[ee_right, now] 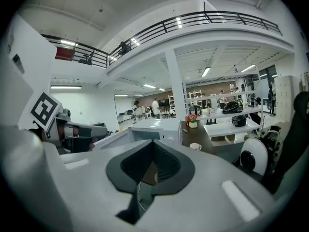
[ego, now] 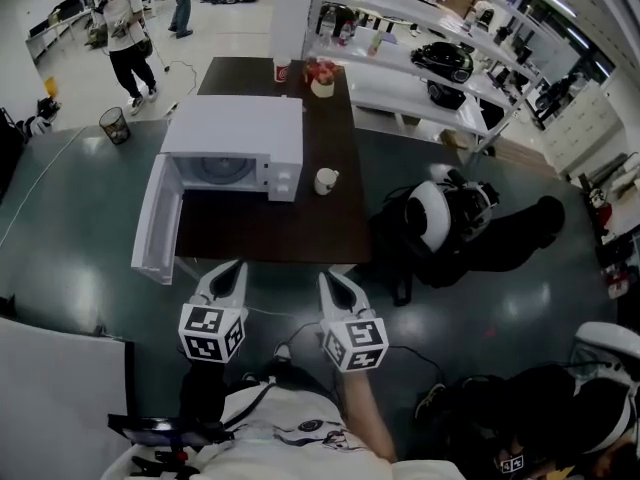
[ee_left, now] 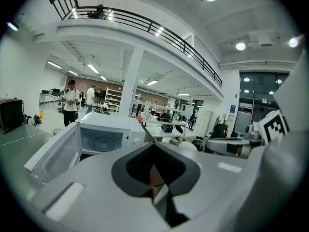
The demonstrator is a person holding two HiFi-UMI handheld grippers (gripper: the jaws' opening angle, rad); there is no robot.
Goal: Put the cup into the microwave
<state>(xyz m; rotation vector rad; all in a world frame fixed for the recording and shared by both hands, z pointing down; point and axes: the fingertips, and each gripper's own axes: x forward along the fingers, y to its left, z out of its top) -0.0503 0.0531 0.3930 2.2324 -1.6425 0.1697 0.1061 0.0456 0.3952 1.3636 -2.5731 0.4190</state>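
A small white cup (ego: 326, 181) stands on the dark table (ego: 300, 233), just right of the white microwave (ego: 235, 138). The microwave's door (ego: 155, 218) hangs wide open to the left and its cavity with the glass turntable (ee_left: 103, 143) is empty. Both grippers hover side by side short of the table's near edge, and neither holds anything. My left gripper (ego: 237, 266) points toward the microwave's front with its jaws together. My right gripper (ego: 327, 278) is shut too, and the cup (ee_right: 195, 146) shows ahead of it to the right.
A red cup (ego: 283, 71) and a pot of flowers (ego: 322, 80) stand at the table's far end. Dark equipment with a white helmet-like shell (ego: 432, 216) lies on the floor right of the table. White shelving (ego: 420, 53) runs behind it. A bin (ego: 114, 125) and a person (ego: 125, 38) are far left.
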